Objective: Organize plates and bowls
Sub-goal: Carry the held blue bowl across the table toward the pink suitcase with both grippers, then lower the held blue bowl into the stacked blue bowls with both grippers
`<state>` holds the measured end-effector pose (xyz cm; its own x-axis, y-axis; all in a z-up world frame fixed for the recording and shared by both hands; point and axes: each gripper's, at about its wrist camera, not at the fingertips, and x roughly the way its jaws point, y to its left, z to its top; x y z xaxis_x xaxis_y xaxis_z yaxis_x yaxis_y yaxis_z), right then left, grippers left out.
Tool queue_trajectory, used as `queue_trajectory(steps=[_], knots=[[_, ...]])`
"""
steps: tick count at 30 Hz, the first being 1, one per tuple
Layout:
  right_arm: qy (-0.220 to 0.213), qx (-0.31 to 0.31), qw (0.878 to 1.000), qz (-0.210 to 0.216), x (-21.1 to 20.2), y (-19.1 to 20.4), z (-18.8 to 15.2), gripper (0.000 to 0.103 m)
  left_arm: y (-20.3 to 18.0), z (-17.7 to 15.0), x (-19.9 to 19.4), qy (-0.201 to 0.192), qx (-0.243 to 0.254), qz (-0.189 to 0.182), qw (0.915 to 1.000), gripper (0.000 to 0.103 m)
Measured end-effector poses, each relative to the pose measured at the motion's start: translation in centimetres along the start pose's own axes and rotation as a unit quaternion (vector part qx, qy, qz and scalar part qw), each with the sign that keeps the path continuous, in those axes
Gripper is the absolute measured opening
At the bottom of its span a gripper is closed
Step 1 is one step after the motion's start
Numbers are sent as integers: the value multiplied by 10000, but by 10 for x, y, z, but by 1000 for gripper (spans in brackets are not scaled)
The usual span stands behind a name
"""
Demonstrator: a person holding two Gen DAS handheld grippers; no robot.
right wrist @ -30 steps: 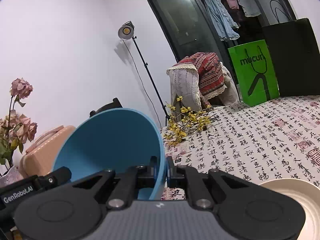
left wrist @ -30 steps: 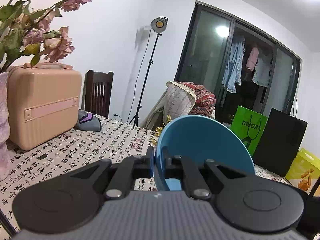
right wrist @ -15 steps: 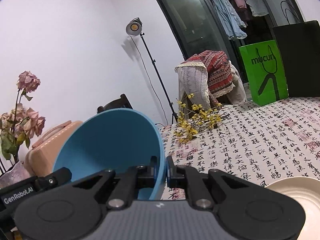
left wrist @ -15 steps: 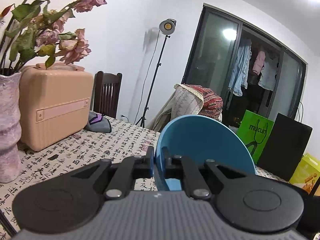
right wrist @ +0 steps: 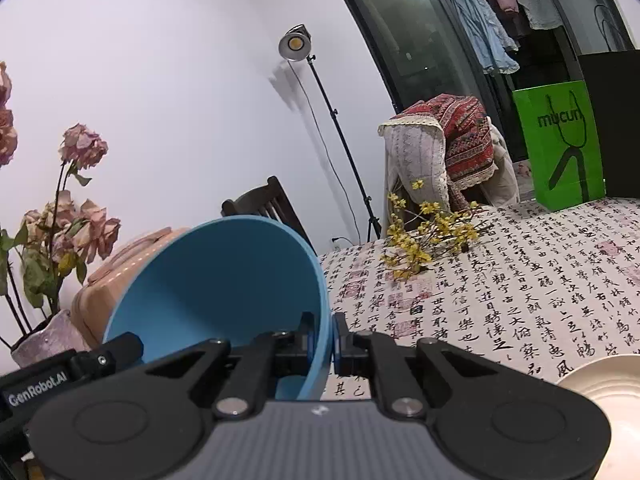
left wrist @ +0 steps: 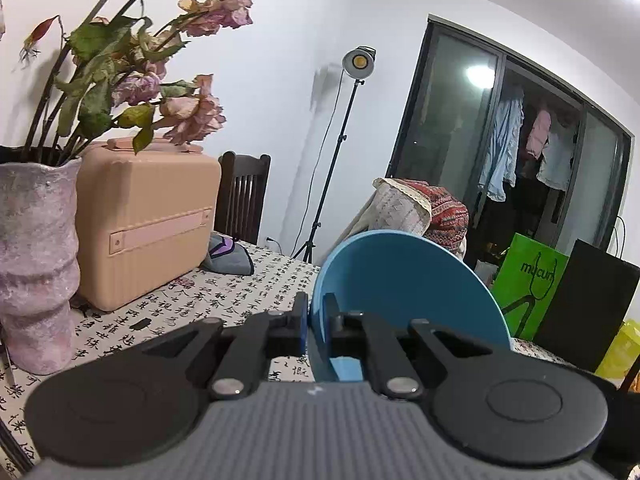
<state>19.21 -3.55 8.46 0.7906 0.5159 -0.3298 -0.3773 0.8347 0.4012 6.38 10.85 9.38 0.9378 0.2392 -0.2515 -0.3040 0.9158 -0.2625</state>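
Observation:
A blue bowl (left wrist: 404, 288) hangs above the table, held between both grippers. My left gripper (left wrist: 315, 316) is shut on the bowl's left rim, with the bowl spreading to the right of the fingers. In the right wrist view the same blue bowl (right wrist: 224, 280) lies to the left, and my right gripper (right wrist: 323, 338) is shut on its right rim. The left gripper's body (right wrist: 60, 372) shows at the bowl's far side. A cream plate (right wrist: 604, 384) rests on the table at the lower right.
The table (right wrist: 520, 280) wears a calligraphy-print cloth. On it stand a purple vase with dried roses (left wrist: 36, 264), a peach case (left wrist: 148, 224), a grey pouch (left wrist: 228, 258), yellow flower sprigs (right wrist: 424, 240), a green bag (right wrist: 564, 148) and a black bag (left wrist: 592, 300). Chairs and a lamp stand lie behind.
Both grippers have carried the blue bowl sideways over the table; the vase and peach case have slid rightward into the left view. The grip on the bowl is unchanged.

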Motion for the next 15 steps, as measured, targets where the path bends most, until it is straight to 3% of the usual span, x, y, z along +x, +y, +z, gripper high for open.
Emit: queue_trajectory(steps=[15], knots=[[217,-65,9994,263,15,25,-6,9,29,4,-5,-18,-126,245,9996,8]])
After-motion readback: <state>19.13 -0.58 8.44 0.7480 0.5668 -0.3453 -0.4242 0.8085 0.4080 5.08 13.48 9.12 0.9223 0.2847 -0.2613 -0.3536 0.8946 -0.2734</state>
